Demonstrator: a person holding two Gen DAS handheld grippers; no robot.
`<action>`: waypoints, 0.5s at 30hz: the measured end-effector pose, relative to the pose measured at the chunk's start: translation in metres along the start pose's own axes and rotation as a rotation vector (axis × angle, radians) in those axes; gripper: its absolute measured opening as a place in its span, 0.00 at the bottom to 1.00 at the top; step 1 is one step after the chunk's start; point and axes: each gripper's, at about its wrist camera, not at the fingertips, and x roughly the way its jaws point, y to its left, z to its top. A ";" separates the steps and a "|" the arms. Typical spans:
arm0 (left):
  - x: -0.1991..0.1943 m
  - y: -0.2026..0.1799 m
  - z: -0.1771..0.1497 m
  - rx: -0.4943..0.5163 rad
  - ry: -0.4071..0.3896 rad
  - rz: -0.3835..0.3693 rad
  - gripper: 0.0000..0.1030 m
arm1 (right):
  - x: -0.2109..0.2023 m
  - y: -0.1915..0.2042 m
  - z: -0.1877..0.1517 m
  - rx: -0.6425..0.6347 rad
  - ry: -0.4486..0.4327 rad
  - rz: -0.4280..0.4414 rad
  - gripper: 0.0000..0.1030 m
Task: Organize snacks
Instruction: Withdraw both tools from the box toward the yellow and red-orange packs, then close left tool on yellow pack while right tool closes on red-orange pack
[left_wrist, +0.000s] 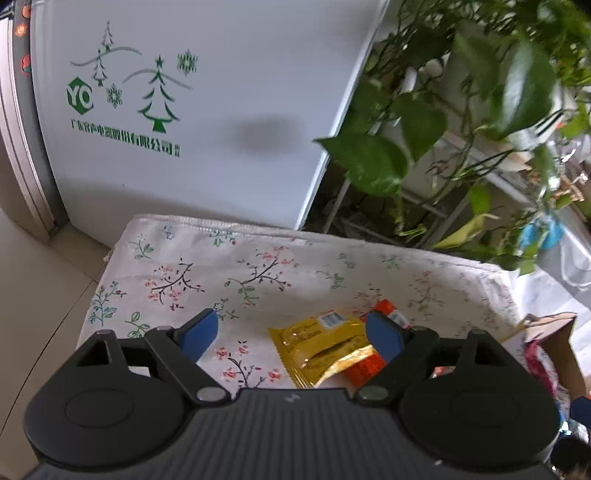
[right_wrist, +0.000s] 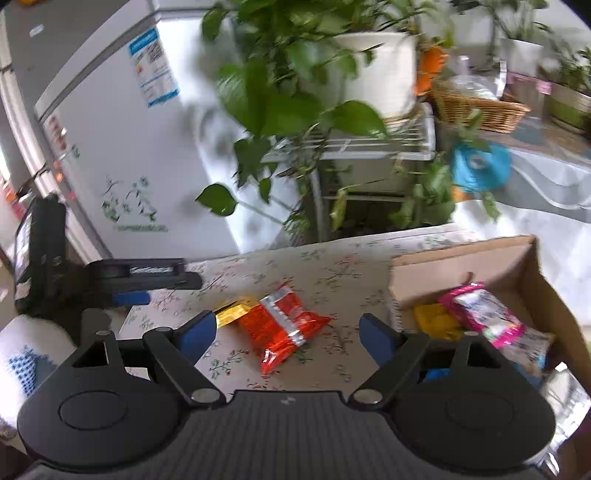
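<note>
A yellow snack packet lies on the floral tablecloth, partly over a red packet. My left gripper hangs open above them, the yellow packet close to its right finger and no pad touching it. In the right wrist view the red packet lies on the cloth between the fingers of my open right gripper, untouched, with the yellow packet at its left. My left gripper shows side-on at the left. A cardboard box at the right holds a pink packet and a yellow one.
A white fridge with a green tree logo stands just behind the table. Leafy potted plants hang over a white rack at the back right. A wicker basket sits further right. Tiled floor lies past the table's left edge.
</note>
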 end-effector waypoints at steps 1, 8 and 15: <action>0.006 0.000 0.000 -0.003 0.009 0.002 0.85 | 0.006 0.002 0.000 -0.015 0.008 0.006 0.86; 0.041 -0.010 0.002 0.017 0.056 -0.007 0.85 | 0.047 0.014 -0.004 -0.121 0.066 0.018 0.87; 0.067 -0.014 0.008 0.015 0.077 0.009 0.85 | 0.086 0.015 -0.006 -0.148 0.106 0.017 0.89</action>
